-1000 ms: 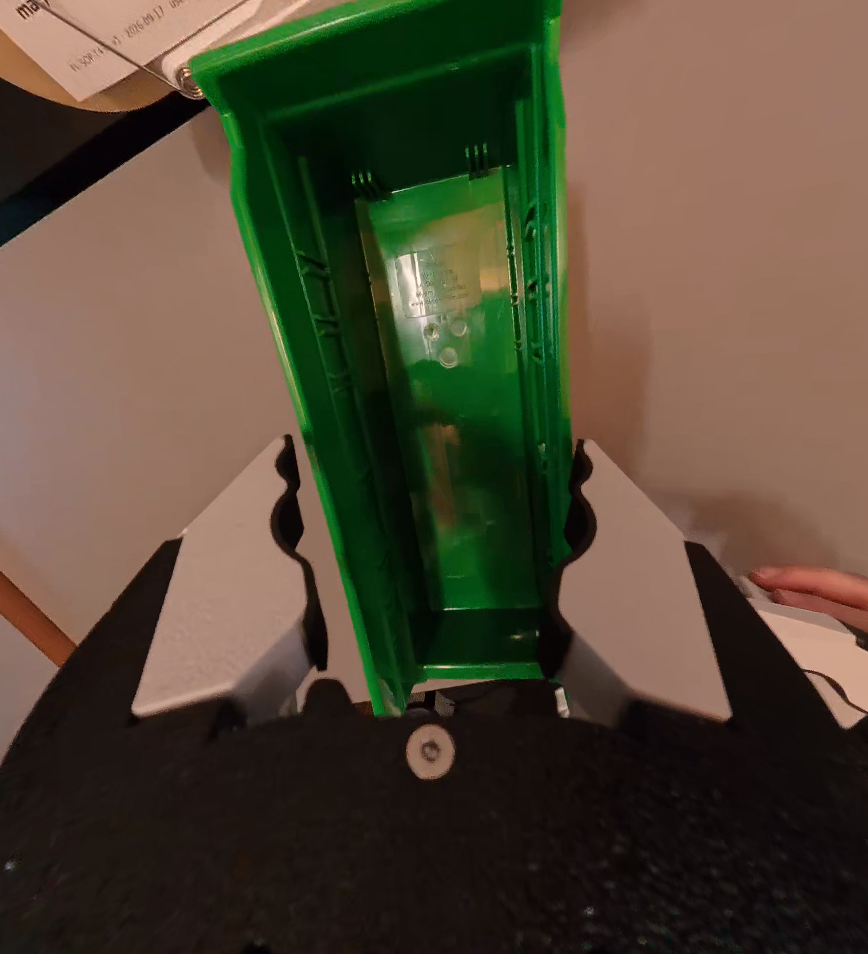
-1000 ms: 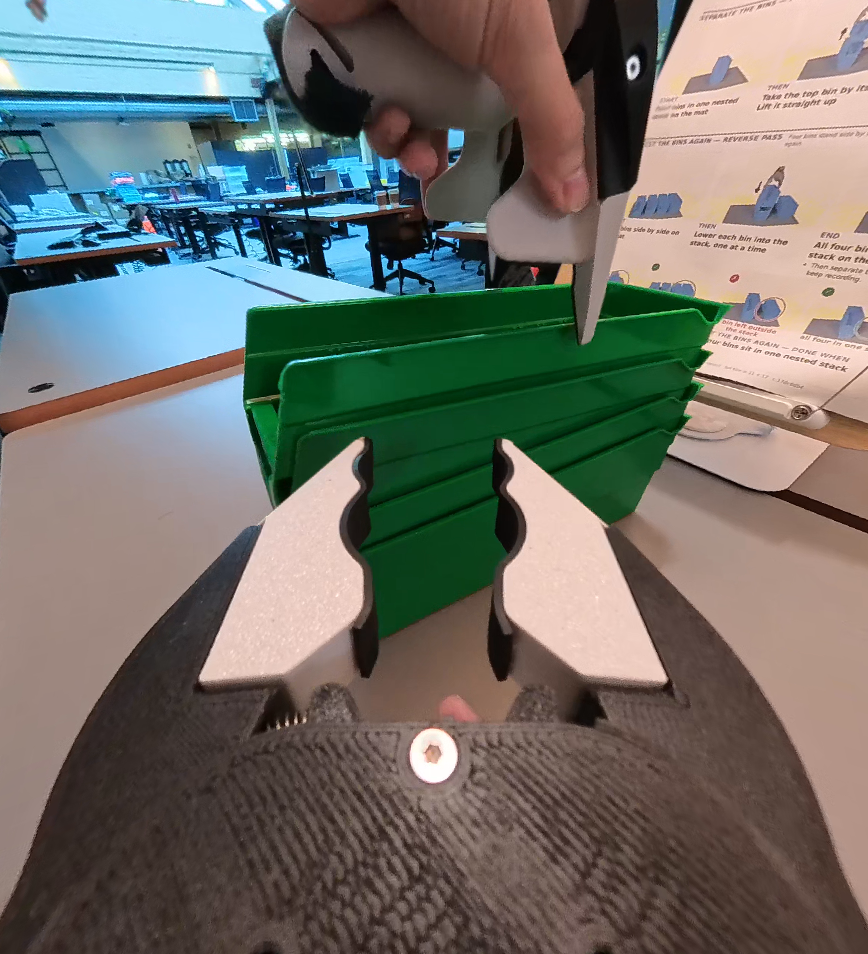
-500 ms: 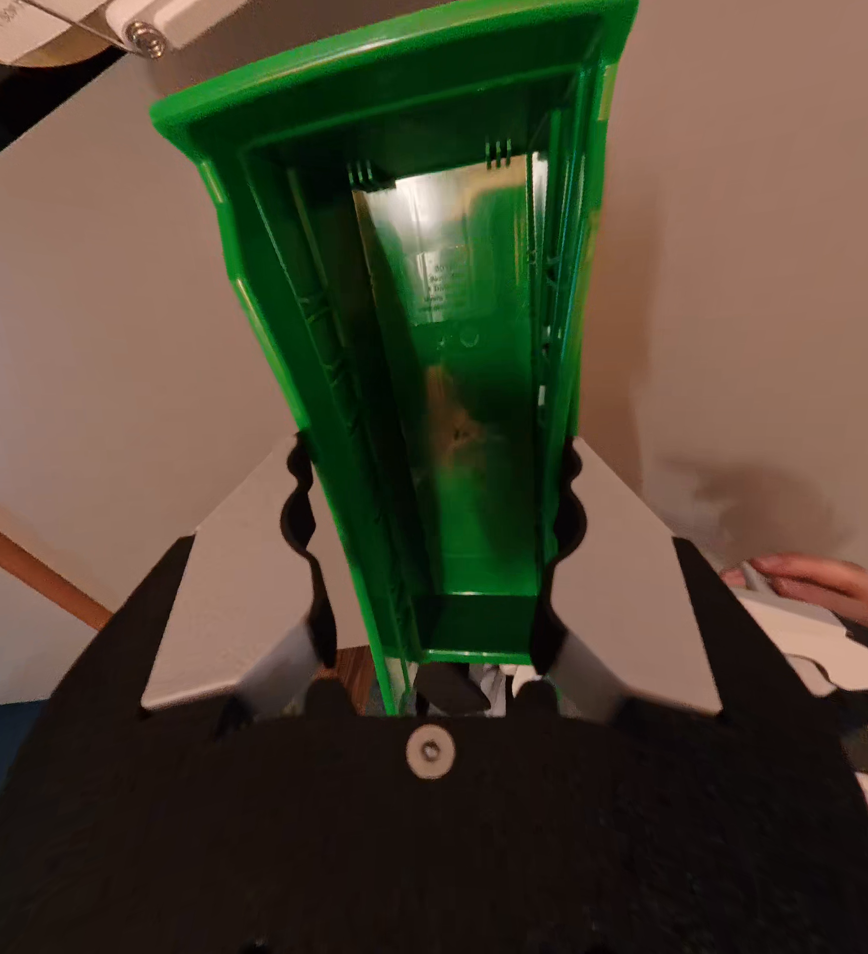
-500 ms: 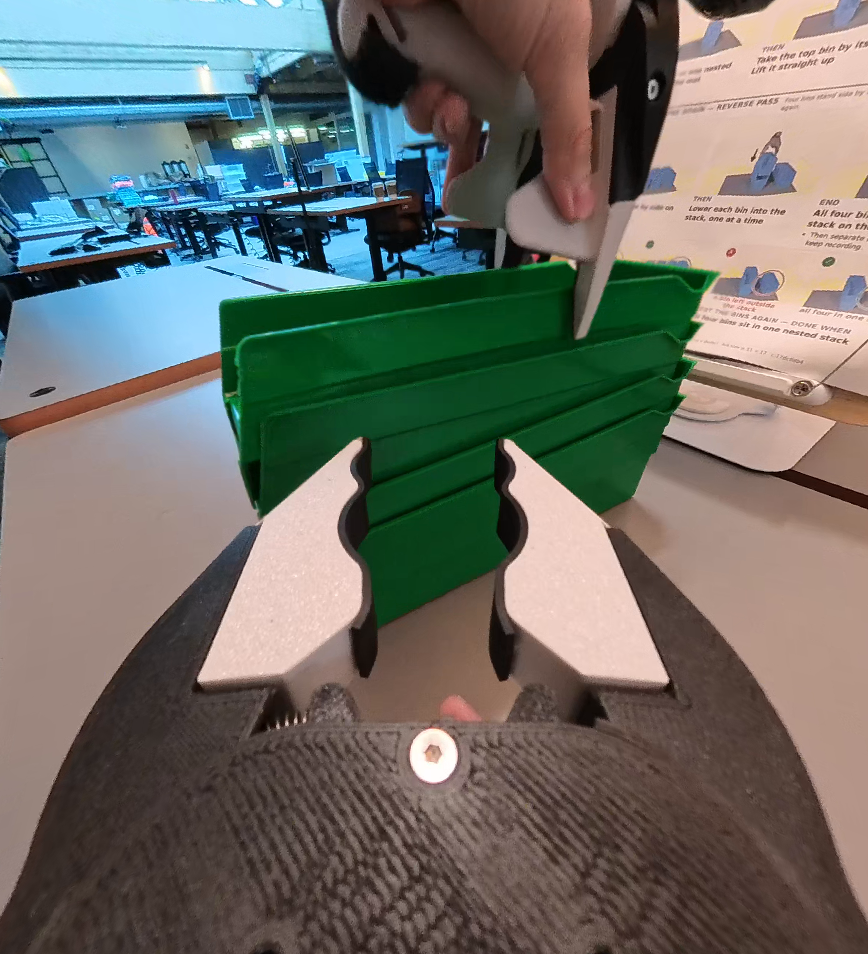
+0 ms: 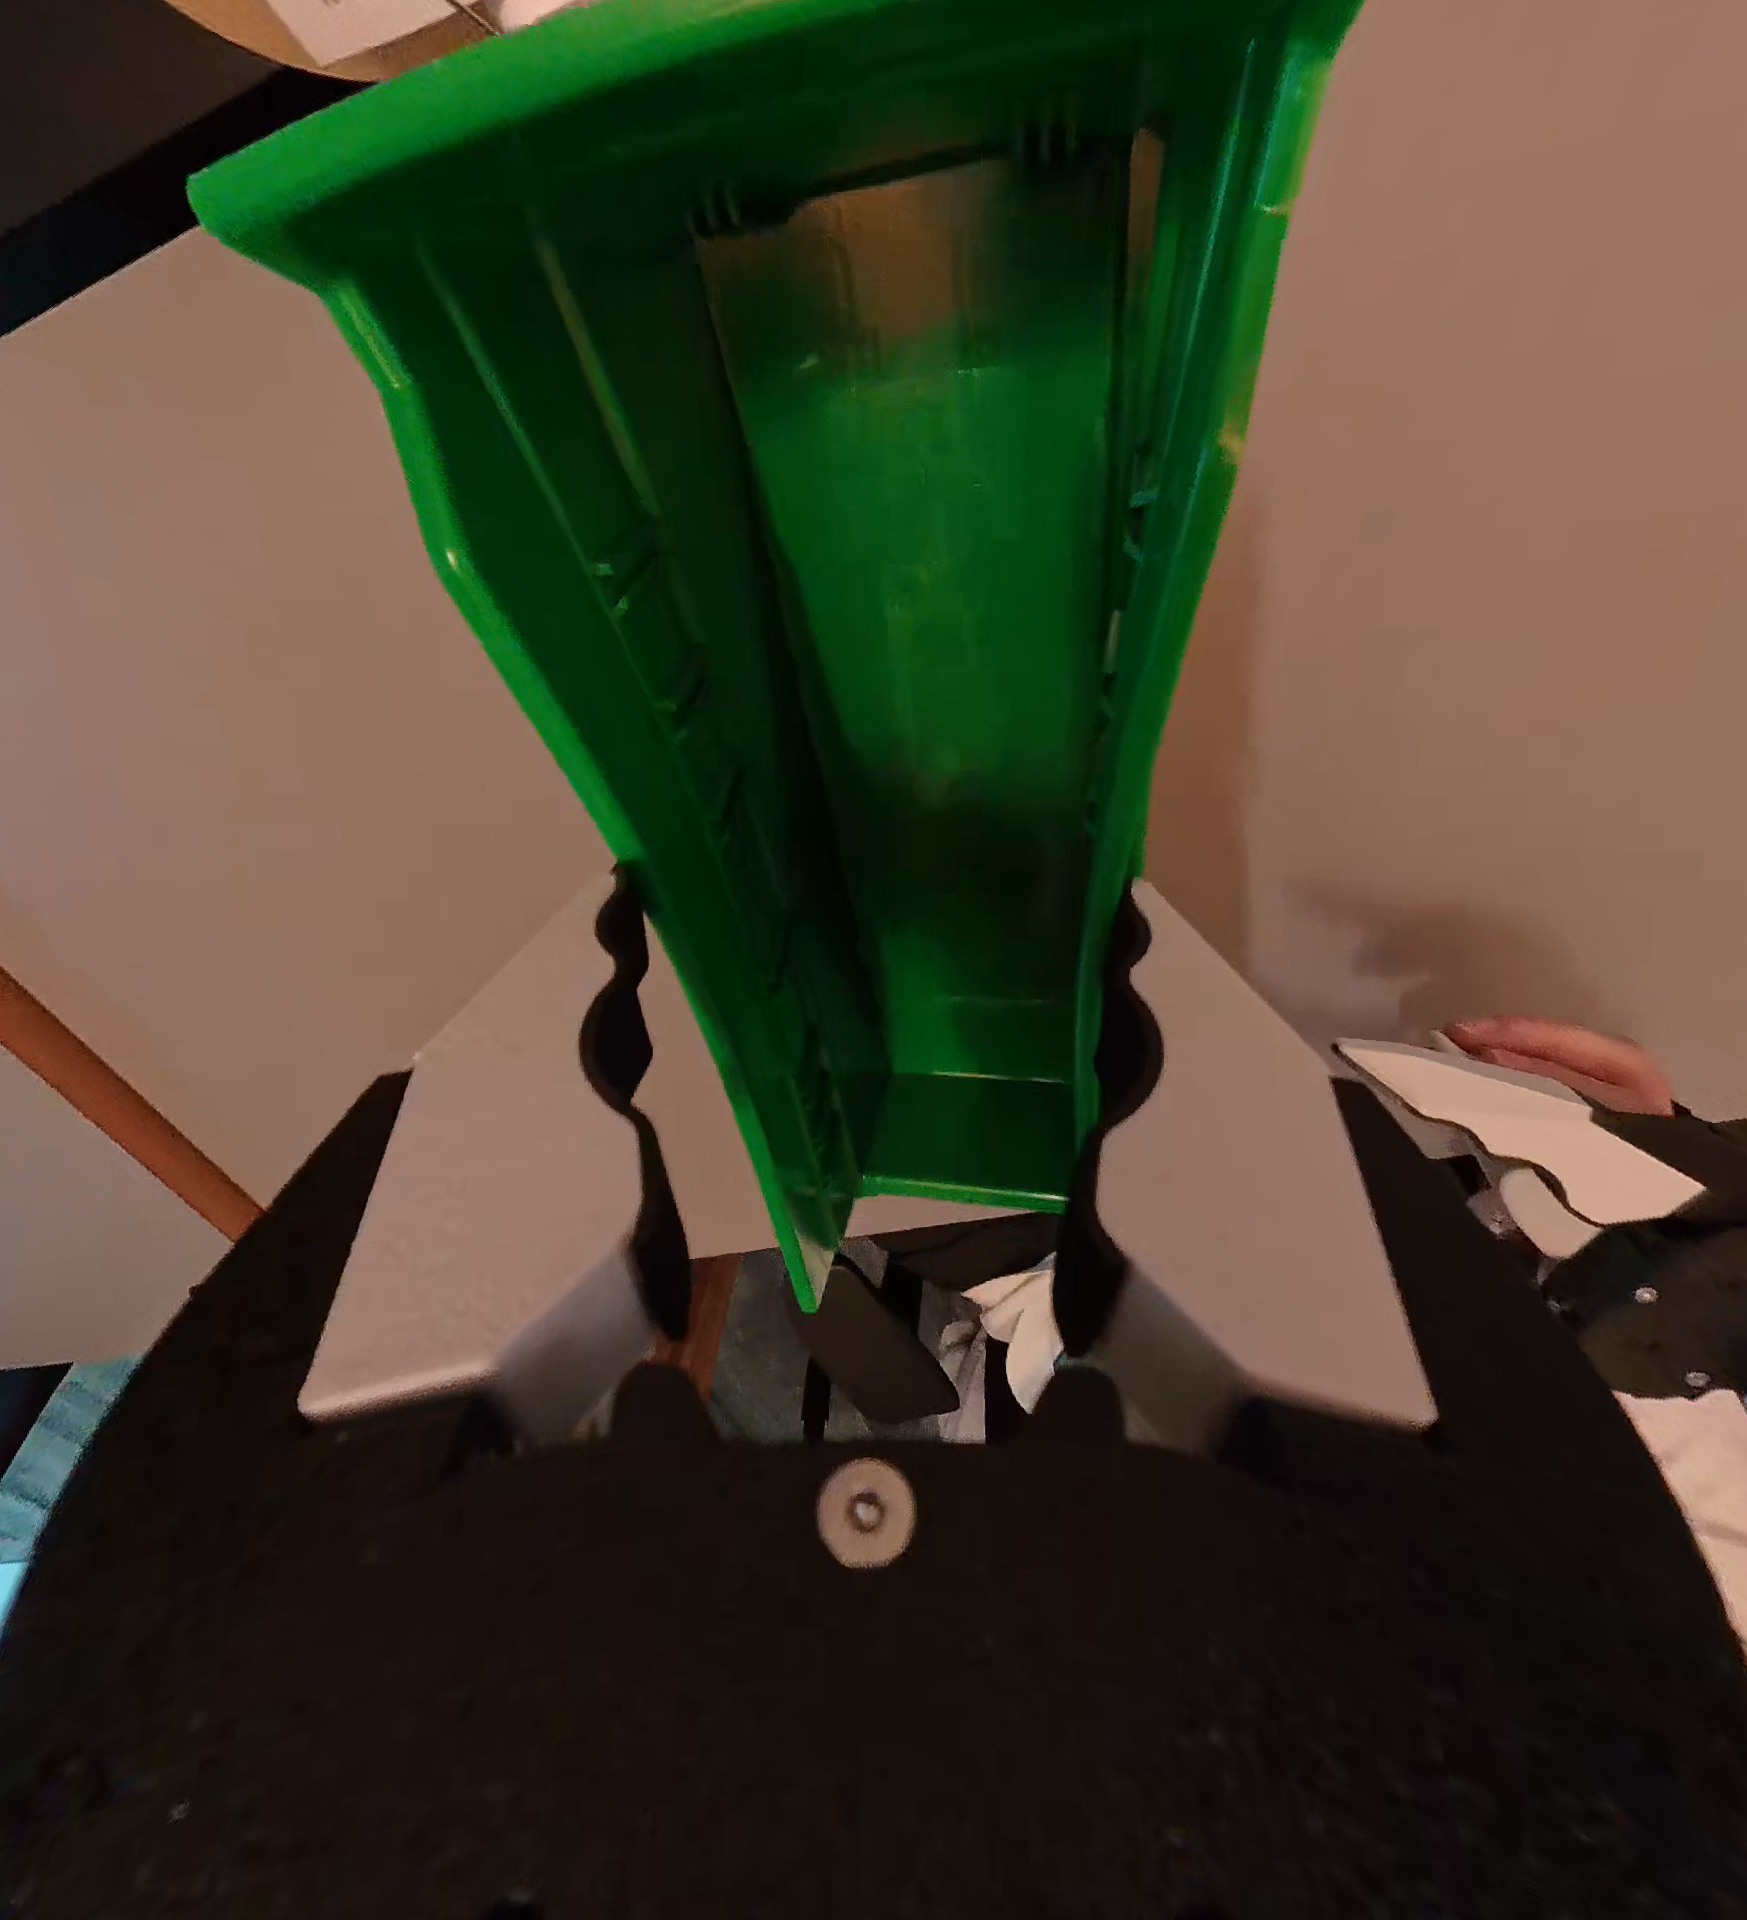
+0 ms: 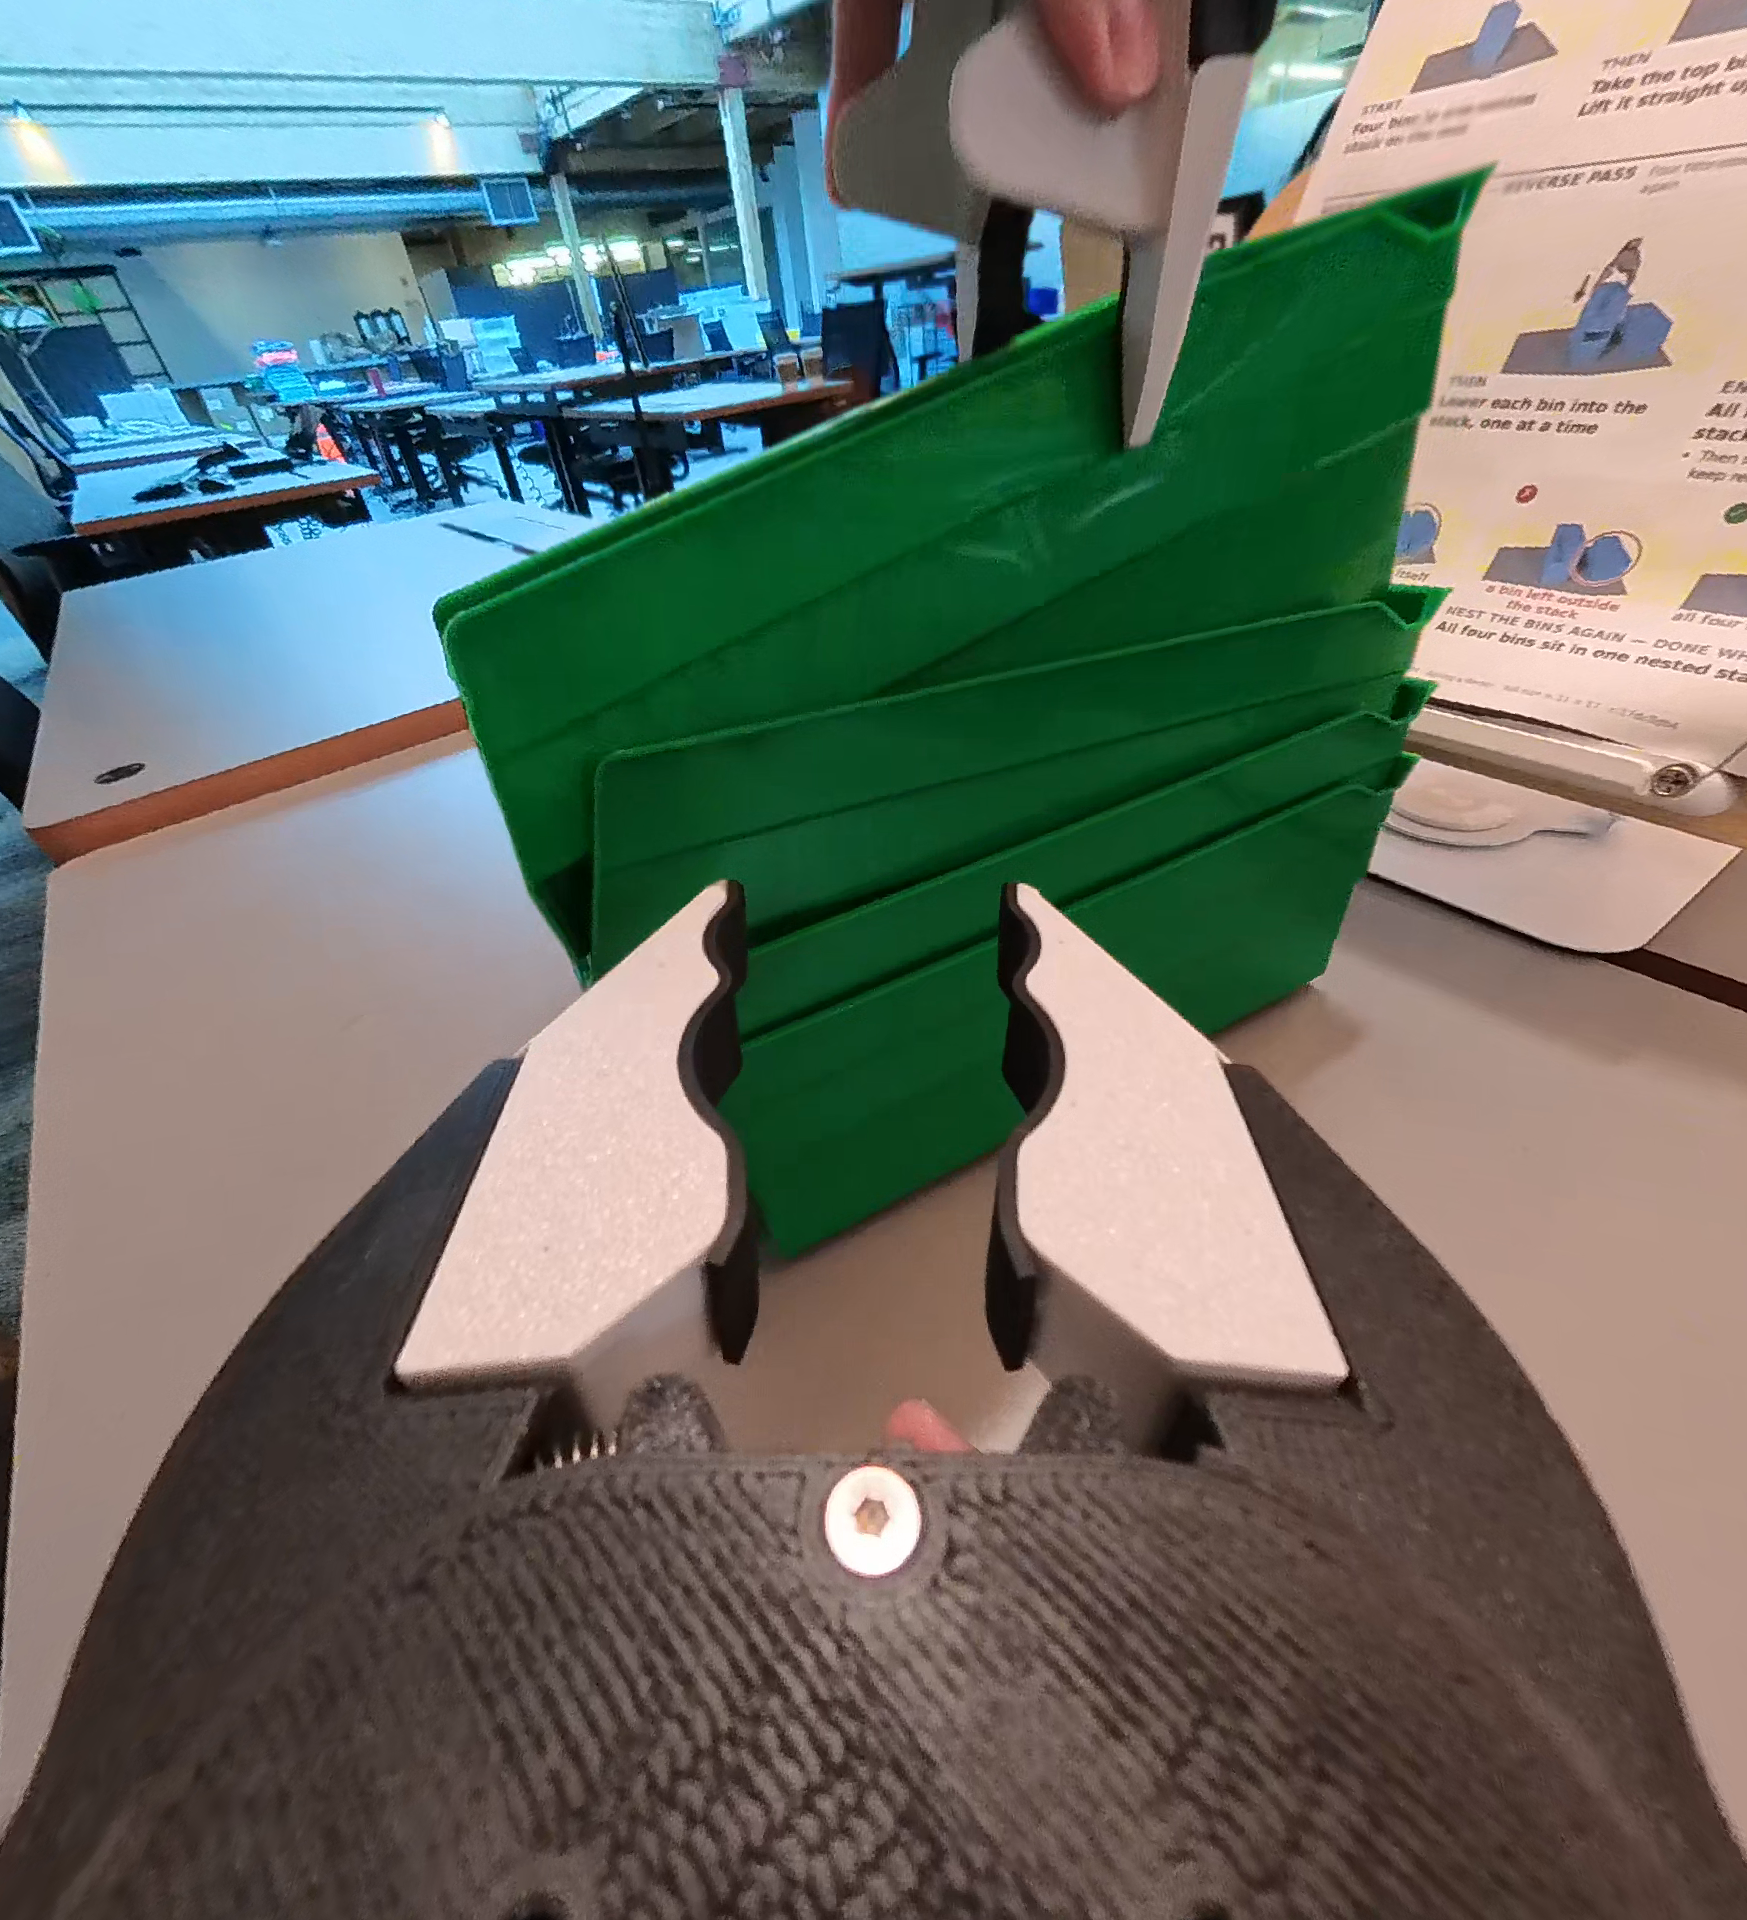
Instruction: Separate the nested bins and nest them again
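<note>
Gripping the right side wall of the top green bin (image 6: 952,540), the left claw (image 5: 874,1049) is holding that bin tilted, its far end raised clear of the stack of green bins (image 6: 1004,831) below while its near end is sitting low against them. In the right wrist view one light finger (image 6: 1155,353) of that claw is lying flat on the outside of the bin's wall, and a person's hand (image 6: 1077,42) is wrapped around the tool above it. In the left wrist view the right finger is pressing on the wall's outer face and the left finger is standing off to the other side of the bin; the inner grip surface is hidden, so I am reading the hold from the lifted bin itself.

The right claw (image 6: 874,1091) is hovering low over the pale desk (image 6: 277,987), its fingers parted a moderate way with nothing between them, pointing at the near face of the stack. The stack is standing on the desk just beyond those fingertips, three nested bins with stepped rims showing. Behind and to the right, an instruction sheet (image 6: 1627,364) on a clipboard stand is propped near the bins. Rows of other desks are stretching away in the background.
</note>
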{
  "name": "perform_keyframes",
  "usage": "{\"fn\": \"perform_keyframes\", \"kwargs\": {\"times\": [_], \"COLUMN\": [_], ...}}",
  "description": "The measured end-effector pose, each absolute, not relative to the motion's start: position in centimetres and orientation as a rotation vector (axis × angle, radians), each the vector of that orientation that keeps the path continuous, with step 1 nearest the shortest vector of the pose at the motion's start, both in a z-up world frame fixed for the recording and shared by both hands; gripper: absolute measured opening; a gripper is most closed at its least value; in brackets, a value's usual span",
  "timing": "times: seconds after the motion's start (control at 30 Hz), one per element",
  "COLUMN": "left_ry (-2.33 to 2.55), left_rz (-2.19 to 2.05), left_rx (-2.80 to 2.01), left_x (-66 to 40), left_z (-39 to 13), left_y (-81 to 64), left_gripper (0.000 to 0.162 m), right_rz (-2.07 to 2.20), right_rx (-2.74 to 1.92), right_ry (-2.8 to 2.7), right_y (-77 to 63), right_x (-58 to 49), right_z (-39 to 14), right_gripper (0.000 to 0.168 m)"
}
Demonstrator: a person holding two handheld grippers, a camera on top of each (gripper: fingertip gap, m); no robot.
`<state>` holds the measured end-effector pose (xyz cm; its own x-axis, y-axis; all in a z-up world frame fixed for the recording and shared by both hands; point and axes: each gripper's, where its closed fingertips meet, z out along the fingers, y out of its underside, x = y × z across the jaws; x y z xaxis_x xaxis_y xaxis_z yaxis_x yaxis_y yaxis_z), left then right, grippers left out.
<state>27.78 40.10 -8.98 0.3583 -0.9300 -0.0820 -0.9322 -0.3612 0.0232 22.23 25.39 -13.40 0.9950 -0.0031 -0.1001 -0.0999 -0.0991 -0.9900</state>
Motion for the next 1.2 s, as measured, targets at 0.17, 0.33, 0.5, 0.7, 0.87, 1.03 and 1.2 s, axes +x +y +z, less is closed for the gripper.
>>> {"fn": "perform_keyframes", "kwargs": {"times": [0.17, 0.33, 0.5, 0.7, 0.87, 1.03, 1.2], "left_ry": [1.759, 1.748, 1.730, 1.812, 1.775, 1.776, 1.849], "left_rz": [0.129, 0.082, 0.039, 0.176, 0.198, 0.126, 0.188], "left_rx": [-2.555, -2.524, -2.468, -2.486, -2.519, -2.591, -2.584], "left_x": [27.5, 28.4, 29.8, 28.0, 27.2, 26.7, 25.7], "left_z": [-7.9, -9.2, -10.7, -11.8, -12.7, -13.3, -12.5], "left_y": [39.8, 39.3, 38.5, 37.5, 37.6, 36.9, 37.2], "left_gripper": [0.089, 0.102, 0.112, 0.119, 0.130, 0.106, 0.096], "right_rz": [0.084, 0.087, 0.088, 0.094, 0.093, 0.091, 0.085], "right_rx": [-1.679, -1.683, -1.693, -1.698, -1.703, -1.712, -1.710], "right_ry": [0.064, 0.065, 0.056, 0.057, 0.048, 0.035, 0.033], "right_y": [25.4, 25.4, 25.4, 25.4, 25.4, 25.5, 25.4], "right_x": [21.9, 21.9, 21.7, 21.7, 21.4, 21.1, 21.2], "right_z": [-13.5, -13.6, -13.8, -13.9, -13.9, -14.0, -13.9], "right_gripper": [0.048, 0.049, 0.049, 0.049, 0.049, 0.050, 0.050]}}
